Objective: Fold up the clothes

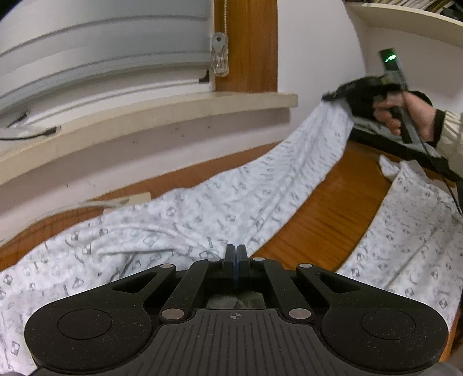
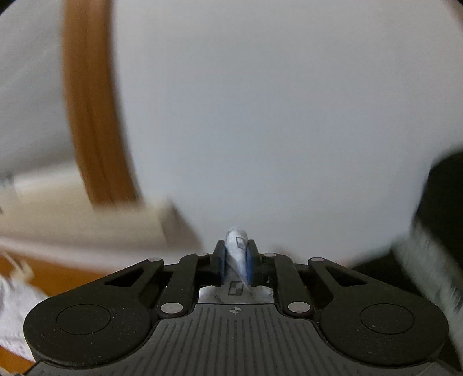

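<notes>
A white garment (image 1: 202, 208) with a small grey print lies across the wooden table (image 1: 327, 214). One long part of it rises from the table to my right gripper (image 1: 335, 95) at the upper right, held by a hand (image 1: 405, 112). In the right wrist view, that gripper (image 2: 235, 253) is shut on a bunched end of the garment (image 2: 236, 240), which sticks out above the blue pads. Another part of the garment (image 1: 411, 225) lies flat at the right. My left gripper (image 1: 235, 254) is shut just over the garment's near folds, and no cloth shows between its pads.
A pale window sill (image 1: 173, 115) and a wall run behind the table, with a blind cord pull (image 1: 220, 55) hanging above. A white shelf (image 1: 405, 20) is at the top right. A dark strap (image 1: 390, 144) lies on the table below the hand. A small white object (image 1: 127, 201) sits by the wall.
</notes>
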Tool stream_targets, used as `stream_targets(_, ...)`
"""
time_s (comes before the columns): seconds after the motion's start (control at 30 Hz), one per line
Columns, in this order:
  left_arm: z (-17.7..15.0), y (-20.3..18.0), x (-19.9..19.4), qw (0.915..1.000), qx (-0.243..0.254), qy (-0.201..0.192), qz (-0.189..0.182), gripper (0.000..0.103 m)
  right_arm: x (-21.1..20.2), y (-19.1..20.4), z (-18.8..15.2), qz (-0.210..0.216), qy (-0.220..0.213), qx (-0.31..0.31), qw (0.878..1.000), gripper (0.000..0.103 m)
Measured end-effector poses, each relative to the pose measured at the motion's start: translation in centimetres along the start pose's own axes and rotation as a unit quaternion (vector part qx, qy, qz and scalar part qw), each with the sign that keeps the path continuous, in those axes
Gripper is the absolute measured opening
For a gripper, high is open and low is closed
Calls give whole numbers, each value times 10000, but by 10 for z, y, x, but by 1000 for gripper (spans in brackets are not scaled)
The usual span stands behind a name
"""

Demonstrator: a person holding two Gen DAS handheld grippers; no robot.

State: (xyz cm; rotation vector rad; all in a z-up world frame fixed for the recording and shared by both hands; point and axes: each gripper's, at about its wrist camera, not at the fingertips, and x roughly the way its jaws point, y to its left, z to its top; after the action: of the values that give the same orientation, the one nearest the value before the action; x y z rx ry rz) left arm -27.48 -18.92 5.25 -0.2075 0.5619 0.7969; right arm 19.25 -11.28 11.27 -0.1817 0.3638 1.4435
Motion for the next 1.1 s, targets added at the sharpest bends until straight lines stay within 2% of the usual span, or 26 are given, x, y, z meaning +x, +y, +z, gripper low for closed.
stream_targets(0.07,3,-4,-2,10000,47,-80,11,0,-21,-3,-2,18,-240,-9,9997,14)
stream_targets(0.1,5,-6,-3,9999,76,-113,19,0,-29,-5,-6,23,-212,7,9998,16)
stream_targets(0.23,5,-10,-4,9998,170,-126,-1,0,-51,-28,-44,-189,525,62,9984,23)
stream_targets(0.33,3,-7,-2,9999,92,-99,-27,0,-65,-47,-66,-159,864,292,9957,24)
stream_targets(0.5,2,-4,2,9999,-52,-105,0,0,-86,-53,-66,-51,1000,517,9936,25)
stream_targets(0.6,2,-5,5,10000,-20,-60,19,0,-97,-50,-65,-46,954,609,9936,38)
stream_targets(0.87,1,-2,6,10000,-64,-12,-2,0,-103,-65,-62,-50,1008,940,9904,38)
stream_targets(0.9,1,-2,6,10000,-58,-7,5,0,-101,-66,-63,4,1037,979,9898,35)
stream_targets(0.93,1,-2,6,10000,-48,-2,10,0,-99,-67,-64,58,1065,1018,9891,24)
stream_targets(0.97,1,-2,7,10000,-43,5,12,0,-98,-68,-64,134,1076,1046,9886,20)
stream_targets(1.1,0,-1,8,10000,-74,42,-10,0,-107,-68,-62,251,1018,985,9896,11)
